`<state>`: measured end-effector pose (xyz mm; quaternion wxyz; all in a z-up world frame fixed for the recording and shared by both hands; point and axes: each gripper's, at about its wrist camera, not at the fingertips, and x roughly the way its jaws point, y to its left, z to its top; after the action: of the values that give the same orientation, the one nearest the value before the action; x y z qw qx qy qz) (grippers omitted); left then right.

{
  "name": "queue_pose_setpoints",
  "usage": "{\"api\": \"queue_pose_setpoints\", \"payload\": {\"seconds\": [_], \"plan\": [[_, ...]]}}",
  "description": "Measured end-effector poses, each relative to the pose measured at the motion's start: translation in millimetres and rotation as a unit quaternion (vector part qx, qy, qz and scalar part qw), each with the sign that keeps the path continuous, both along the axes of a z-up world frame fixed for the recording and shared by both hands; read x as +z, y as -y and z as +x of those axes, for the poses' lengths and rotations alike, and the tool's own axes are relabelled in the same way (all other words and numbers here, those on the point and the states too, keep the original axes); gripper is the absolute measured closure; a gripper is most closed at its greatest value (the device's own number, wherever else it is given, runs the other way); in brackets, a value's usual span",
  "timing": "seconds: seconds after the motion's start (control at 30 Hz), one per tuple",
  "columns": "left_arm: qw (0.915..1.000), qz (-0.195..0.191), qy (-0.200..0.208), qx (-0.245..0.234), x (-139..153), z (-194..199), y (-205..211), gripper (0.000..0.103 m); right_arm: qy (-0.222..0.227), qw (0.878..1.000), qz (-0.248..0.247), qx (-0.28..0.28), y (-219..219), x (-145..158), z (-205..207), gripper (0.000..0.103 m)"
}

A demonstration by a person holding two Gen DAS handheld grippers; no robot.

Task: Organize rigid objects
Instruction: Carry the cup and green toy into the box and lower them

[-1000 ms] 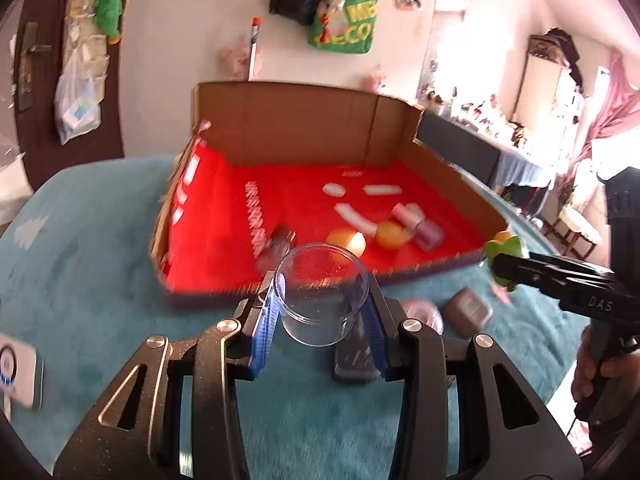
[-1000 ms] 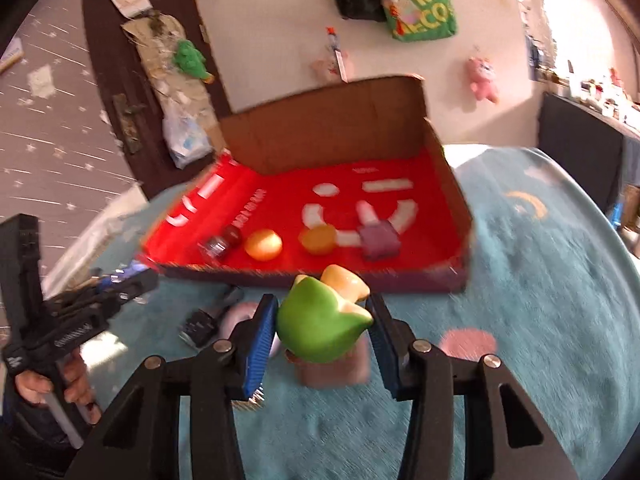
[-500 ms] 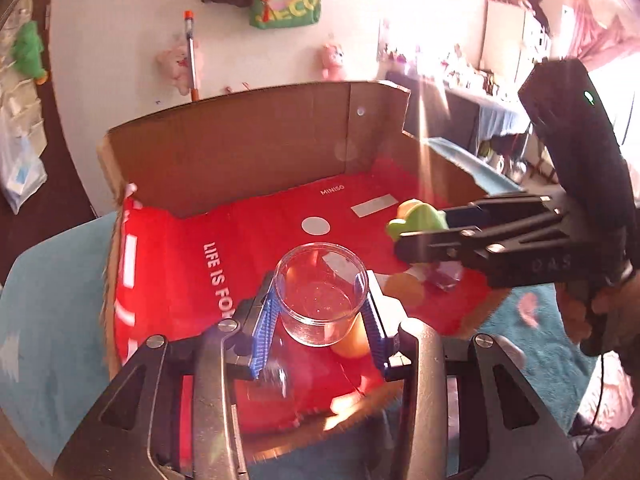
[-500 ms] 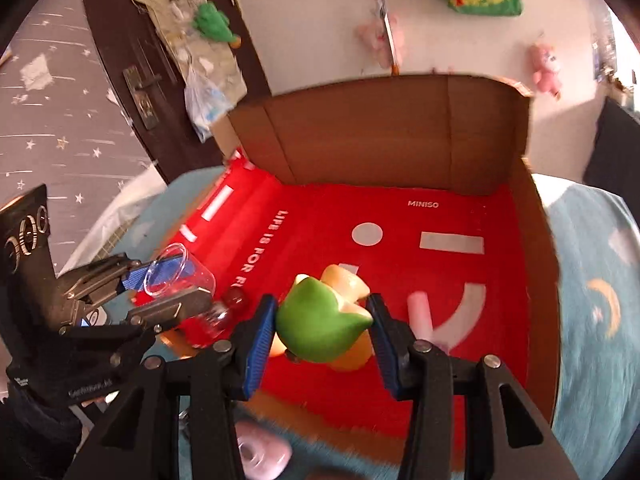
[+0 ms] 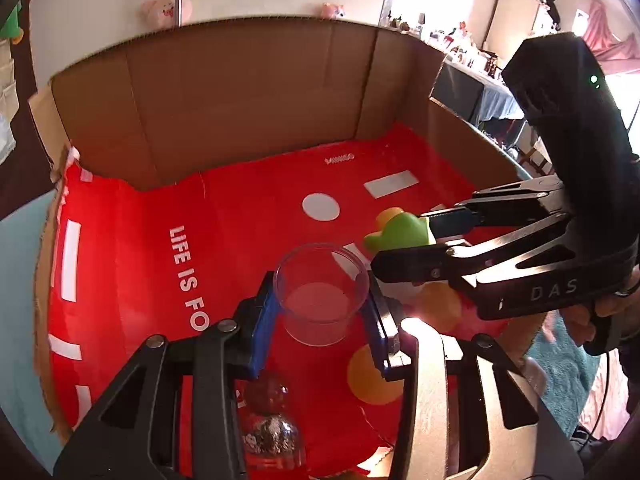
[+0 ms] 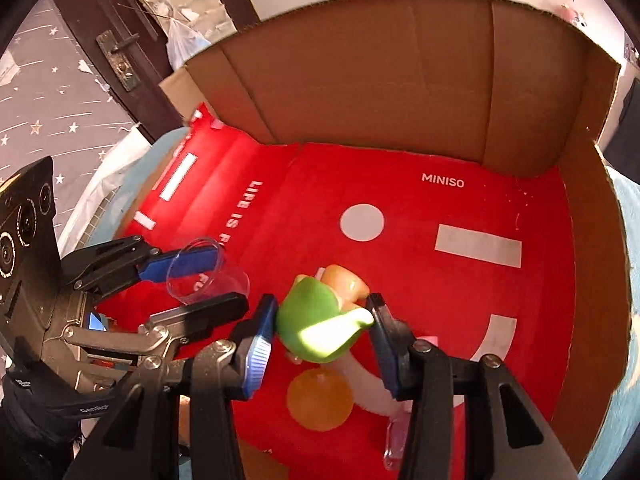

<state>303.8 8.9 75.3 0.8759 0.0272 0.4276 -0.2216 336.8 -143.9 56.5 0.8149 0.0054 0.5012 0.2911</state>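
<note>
My left gripper is shut on a clear plastic cup, held over the red floor of a cardboard box. The same cup and left gripper show at the left of the right wrist view. My right gripper is shut on a green and orange toy, also above the box floor. In the left wrist view the toy hangs just right of the cup, with the right gripper reaching in from the right.
Inside the box lie orange balls, a small dark bottle with a round cap and a pink item. Brown walls rise at the back and right. Teal cloth covers the surface around the box.
Both grippers have moved forward from the teal cloth to above the box floor, still carrying the cup and the toy. They now hang side by side, closer together.
</note>
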Motion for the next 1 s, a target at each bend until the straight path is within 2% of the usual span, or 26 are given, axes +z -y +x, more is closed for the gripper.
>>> {"api": "queue_pose_setpoints", "payload": {"seconds": [0.2,0.5,1.0], "plan": [[0.9996,-0.016,-0.022,0.007,-6,7,-3,0.065,-0.016,1.000,-0.004,0.008,-5,-7,9,0.054],[0.9979,0.011,-0.063,0.004,-18,14,1,0.065,-0.025,0.999,-0.018,0.010,-10,-14,14,0.054],[0.9974,0.043,-0.058,-0.006,-25,19,10,0.065,-0.027,0.999,-0.016,0.010,-11,-16,13,0.054]]}}
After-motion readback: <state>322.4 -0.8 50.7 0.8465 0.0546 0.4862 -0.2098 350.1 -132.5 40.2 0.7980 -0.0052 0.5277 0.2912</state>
